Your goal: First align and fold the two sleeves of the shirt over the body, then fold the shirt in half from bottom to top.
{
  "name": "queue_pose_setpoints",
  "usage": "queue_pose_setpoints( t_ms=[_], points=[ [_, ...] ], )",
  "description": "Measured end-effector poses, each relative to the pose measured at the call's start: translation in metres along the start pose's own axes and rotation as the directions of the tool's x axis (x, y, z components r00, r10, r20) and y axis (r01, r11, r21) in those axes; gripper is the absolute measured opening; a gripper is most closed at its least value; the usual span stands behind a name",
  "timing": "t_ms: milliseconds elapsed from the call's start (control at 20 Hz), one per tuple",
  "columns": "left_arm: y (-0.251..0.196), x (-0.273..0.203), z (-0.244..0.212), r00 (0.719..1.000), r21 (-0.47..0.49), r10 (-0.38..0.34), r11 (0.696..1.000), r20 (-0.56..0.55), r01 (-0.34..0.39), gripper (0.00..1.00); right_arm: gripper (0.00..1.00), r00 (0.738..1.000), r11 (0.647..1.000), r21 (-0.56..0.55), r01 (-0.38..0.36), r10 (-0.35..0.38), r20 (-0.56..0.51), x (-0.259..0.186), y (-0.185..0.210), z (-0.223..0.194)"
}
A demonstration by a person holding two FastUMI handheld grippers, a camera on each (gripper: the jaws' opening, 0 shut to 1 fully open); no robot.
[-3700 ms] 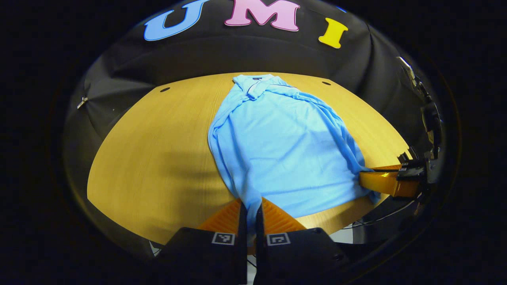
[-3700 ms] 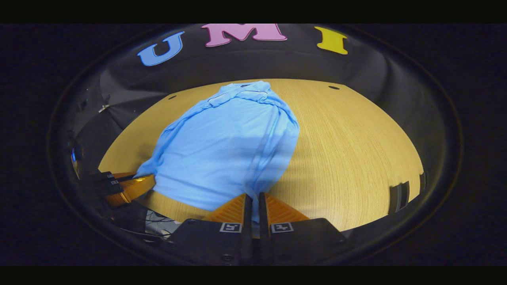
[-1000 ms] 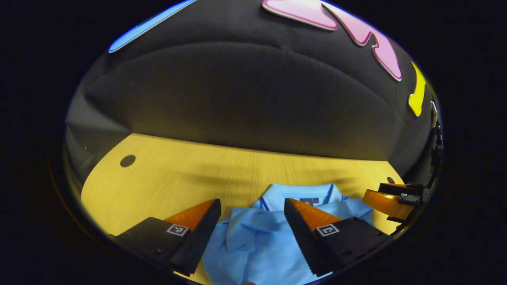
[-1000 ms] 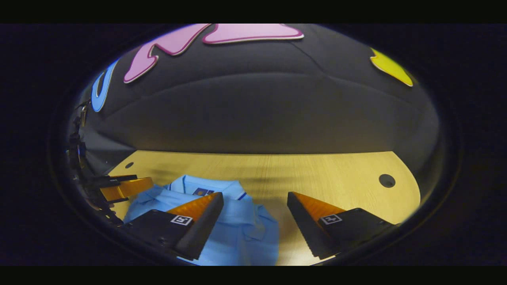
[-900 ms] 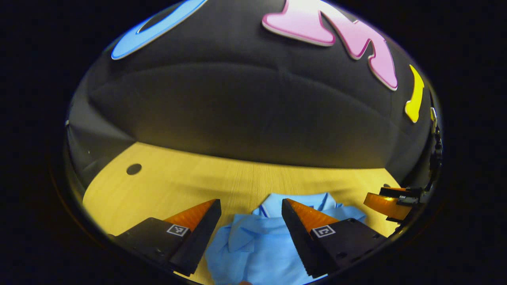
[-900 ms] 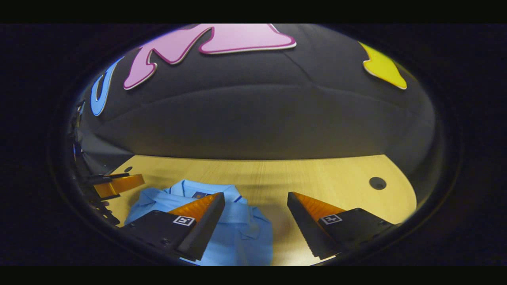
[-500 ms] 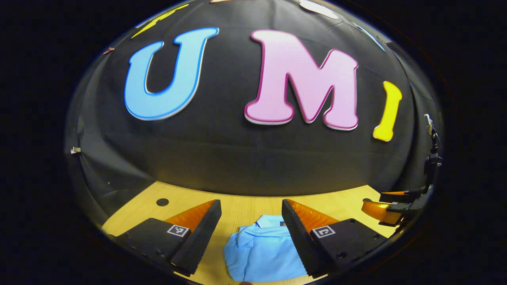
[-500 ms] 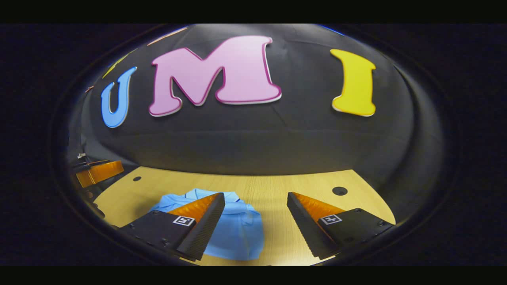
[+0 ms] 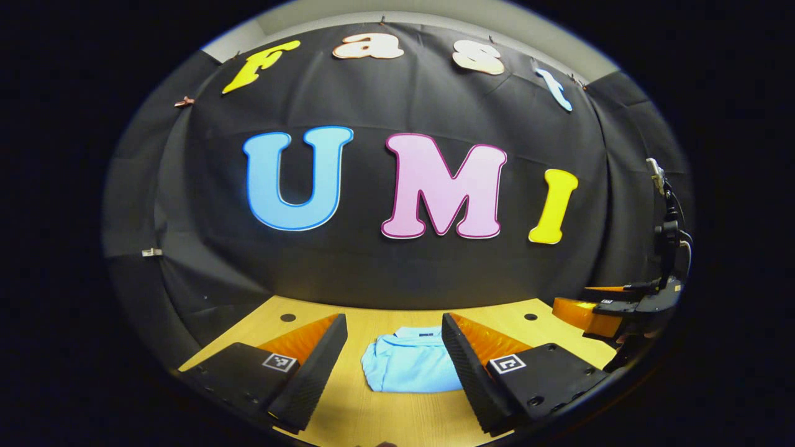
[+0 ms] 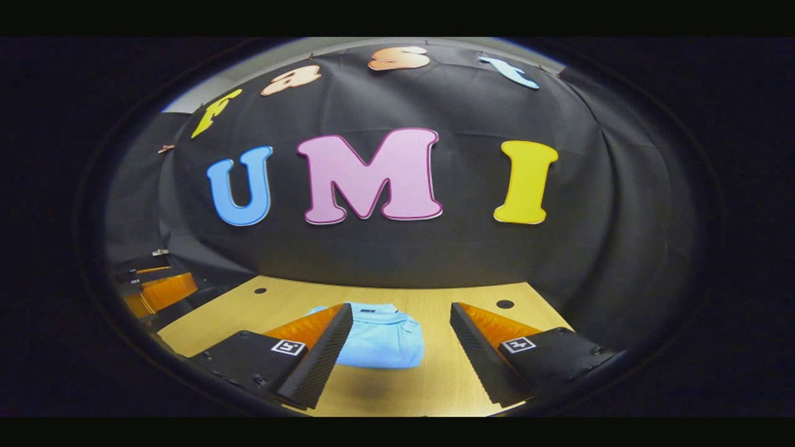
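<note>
In the left gripper view, the left gripper (image 9: 391, 360) hangs above the near part of the bench (image 9: 348, 413) with its jaws spread wide and nothing between them. The shirt (image 9: 410, 367) lies beyond them as a compact light-blue packet, collar at the far end, flat on the wood and touched by neither finger. At the right edge of this view the right gripper (image 9: 587, 307) is held off the bench, well apart from the cloth.

In the right gripper view, the right gripper's own jaws are likewise spread and empty, and the shirt (image 10: 382, 338) sits on the bench (image 10: 435, 388) partly behind the left-hand finger. The left gripper (image 10: 155, 288) shows at the far left, clear of the fabric.

Judging by the small, squared bundle, both sleeve folds and the bottom-to-top fold look done; the step in hand seems to be withdrawal. Any next move would only call for a check that the edges line up. No containers are in sight.
</note>
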State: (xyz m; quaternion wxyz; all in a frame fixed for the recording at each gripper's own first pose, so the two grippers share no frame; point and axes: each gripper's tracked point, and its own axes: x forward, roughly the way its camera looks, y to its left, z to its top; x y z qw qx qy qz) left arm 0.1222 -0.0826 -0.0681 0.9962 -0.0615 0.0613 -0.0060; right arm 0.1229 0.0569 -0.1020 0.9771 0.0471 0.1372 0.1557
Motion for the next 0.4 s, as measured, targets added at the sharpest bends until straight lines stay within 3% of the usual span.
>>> queue_pose_setpoints(
  t_ms=[150,400],
  points=[
    [-0.002,-0.055,-0.012,1.000,-0.051,0.009,0.999,0.001,-0.009,0.97,0.98,1.000,1.000,0.021,-0.019,0.019,0.002,-0.045,0.011,-0.003],
    [-0.002,-0.116,-0.031,1.000,-0.012,0.002,1.000,-0.026,-0.003,0.97,0.98,0.999,0.999,0.010,-0.033,0.033,0.007,-0.091,0.018,-0.016]
  ],
)
